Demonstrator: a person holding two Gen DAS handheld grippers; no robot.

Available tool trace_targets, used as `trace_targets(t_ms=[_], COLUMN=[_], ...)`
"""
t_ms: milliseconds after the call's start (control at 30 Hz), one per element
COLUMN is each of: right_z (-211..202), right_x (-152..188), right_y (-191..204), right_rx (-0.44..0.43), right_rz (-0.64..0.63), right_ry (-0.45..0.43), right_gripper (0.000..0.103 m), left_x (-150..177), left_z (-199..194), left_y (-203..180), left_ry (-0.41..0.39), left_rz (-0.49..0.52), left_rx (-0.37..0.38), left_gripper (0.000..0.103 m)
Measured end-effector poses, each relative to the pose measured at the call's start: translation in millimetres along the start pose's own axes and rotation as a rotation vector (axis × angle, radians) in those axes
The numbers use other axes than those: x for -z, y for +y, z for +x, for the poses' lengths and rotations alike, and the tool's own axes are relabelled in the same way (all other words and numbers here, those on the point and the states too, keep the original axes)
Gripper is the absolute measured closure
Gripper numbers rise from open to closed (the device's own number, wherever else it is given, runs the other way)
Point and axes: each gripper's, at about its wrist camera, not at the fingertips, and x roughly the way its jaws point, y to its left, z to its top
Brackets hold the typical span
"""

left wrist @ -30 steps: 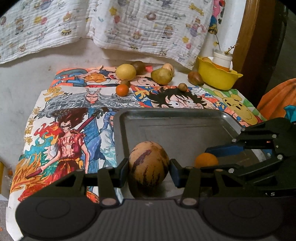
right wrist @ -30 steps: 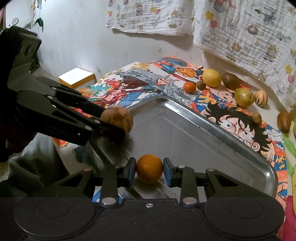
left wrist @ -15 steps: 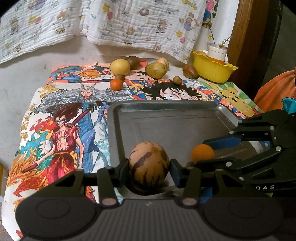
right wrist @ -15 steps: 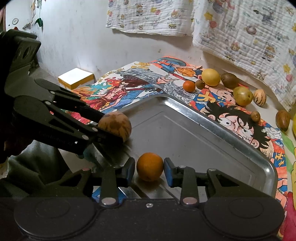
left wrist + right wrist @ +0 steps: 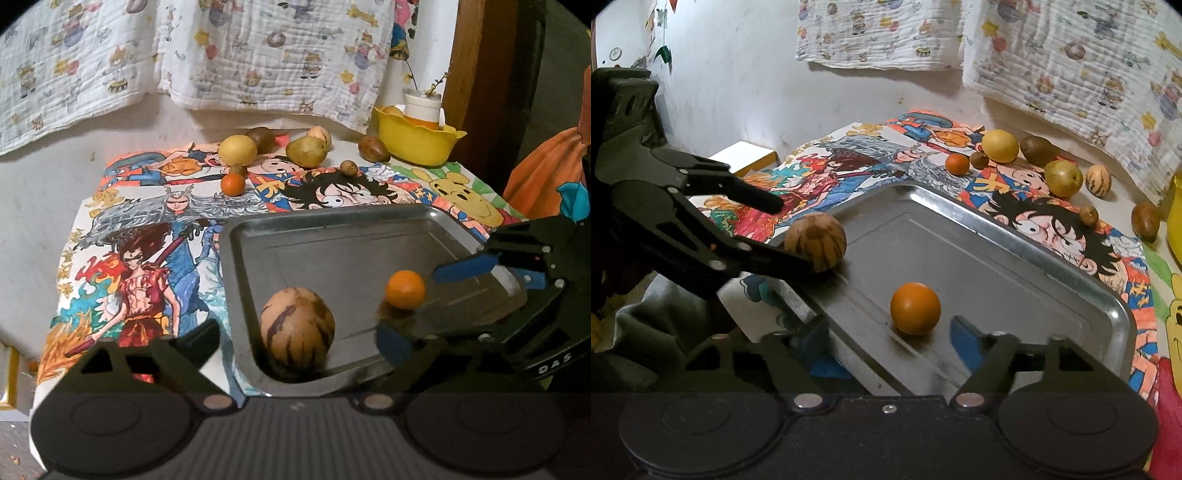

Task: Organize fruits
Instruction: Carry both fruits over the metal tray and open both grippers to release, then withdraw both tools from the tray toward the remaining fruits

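Both fruits sit loose on the shiny rectangular metal tray [image 5: 1027, 236]: the left hand-held gripper [image 5: 295, 336] is opening around the round tan brown-striped melon [image 5: 297, 329] in the tray's corner at 7 o'clock, while the right hand-held gripper [image 5: 890, 328] is opening around the small round orange [image 5: 915, 308]. Nothing presses on either, so I judge that a finger brushing one on withdrawal could roll it across the slick metal. Both grippers' fingertips are blurred, and the yellow plastic bowl [image 5: 417, 142] at 1 o'clock on the tabletop hides most of its contents.

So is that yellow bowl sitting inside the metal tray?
No, the yellow bowl stands on the cartoon cloth beyond the metal tray, which holds only the striped fruit and the orange.
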Motion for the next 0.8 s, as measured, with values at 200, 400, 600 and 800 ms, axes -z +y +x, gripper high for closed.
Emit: trace_targets(t_ms=[200,400,600,800], right_z=[-13.5,-30.5,-38.2,-36.0], right_x=[9.5,15.8,19.8,19.8], right_y=[-12.3,-33.1,-56.4,-78.7], right_rx=[0.035,0.106,0.148,0.195], right_rz=[0.020,0.022,0.017,0.030], right_ry=[0.008,0.015,0.019,0.022], right_gripper=[0.005,0.001,0.001,0.001], left_x=[-0.6,-8.1,-23.6,-44.4], left_z=[-5.7,-3.6,4.6,14.6], left_y=[-1.3,4.4,11.2,13.1], left_ry=[0.011,0.029,0.051,0.048], left_rz=[0.055,0.065,0.058,0.071], left_rx=[-0.033,-0.034,-0.013,-0.022], left_gripper=[0.000,0.000,0.000,0.000])
